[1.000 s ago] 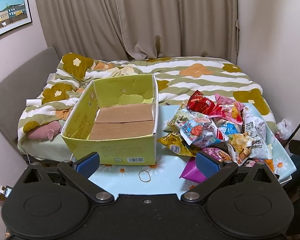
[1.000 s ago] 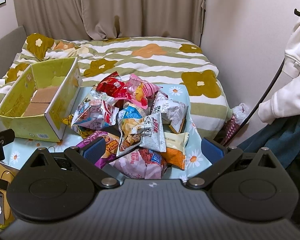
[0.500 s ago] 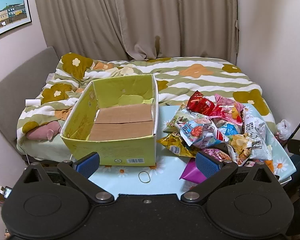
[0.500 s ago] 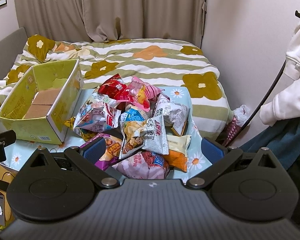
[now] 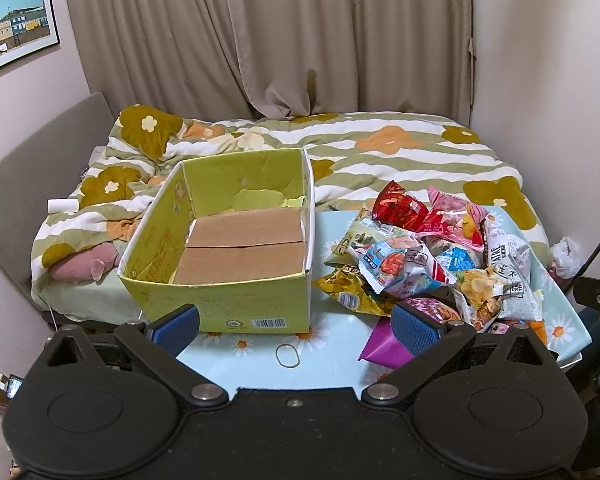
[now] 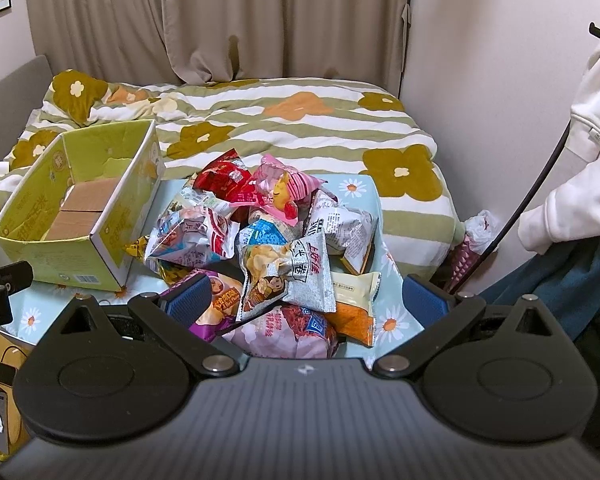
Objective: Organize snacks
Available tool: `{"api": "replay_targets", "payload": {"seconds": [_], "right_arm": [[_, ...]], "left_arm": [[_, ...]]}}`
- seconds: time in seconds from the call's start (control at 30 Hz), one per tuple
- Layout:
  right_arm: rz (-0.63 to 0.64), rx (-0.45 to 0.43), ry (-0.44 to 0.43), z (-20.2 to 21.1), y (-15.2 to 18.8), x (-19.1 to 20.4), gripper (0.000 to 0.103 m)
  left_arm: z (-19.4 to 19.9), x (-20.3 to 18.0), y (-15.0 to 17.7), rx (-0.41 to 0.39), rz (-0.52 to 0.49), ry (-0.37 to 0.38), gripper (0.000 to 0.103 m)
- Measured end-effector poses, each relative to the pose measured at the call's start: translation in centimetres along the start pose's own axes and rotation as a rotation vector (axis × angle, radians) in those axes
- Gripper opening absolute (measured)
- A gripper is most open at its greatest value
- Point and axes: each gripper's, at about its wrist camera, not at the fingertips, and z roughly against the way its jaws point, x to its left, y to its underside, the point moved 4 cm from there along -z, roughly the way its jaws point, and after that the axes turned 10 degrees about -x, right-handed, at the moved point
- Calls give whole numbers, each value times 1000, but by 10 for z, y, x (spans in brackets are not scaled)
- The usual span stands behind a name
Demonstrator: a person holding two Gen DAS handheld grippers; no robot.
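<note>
The left gripper [image 5: 295, 324] hangs over the near edge of the counter [image 5: 252, 354], its fingers spread wide and holding nothing. The right gripper [image 6: 306, 300] is likewise wide open and empty, just above the near side of the snack pile [image 6: 268, 240]. The bags lie heaped on the right half of the counter, touching the green box [image 5: 228, 256] on the left, which holds no bags. A rubber band [image 5: 287, 355] lies near the box. A bed [image 5: 380, 152] stands beyond.

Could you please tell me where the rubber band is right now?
In the left wrist view, the rubber band lies on the floral tablecloth, just before the green cardboard box.
</note>
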Motion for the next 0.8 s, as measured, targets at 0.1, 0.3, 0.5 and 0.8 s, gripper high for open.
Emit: {"api": "replay_targets", "payload": {"seconds": [0.1, 0.3, 0.5, 0.8], "right_arm": [[-1, 1, -2, -1, -1, 1, 103], [-2, 1, -4, -2, -2, 3, 103], [-3, 1, -4, -3, -2, 4, 103], [-4, 1, -4, -4, -3, 5, 103]], "left_arm": [[-1, 0, 0, -3, -4, -2, 103], [-2, 0, -1, -5, -8, -3, 103], [-3, 4, -2, -3, -7, -1, 103], [-3, 6, -4, 0, -9, 4, 103]]}}
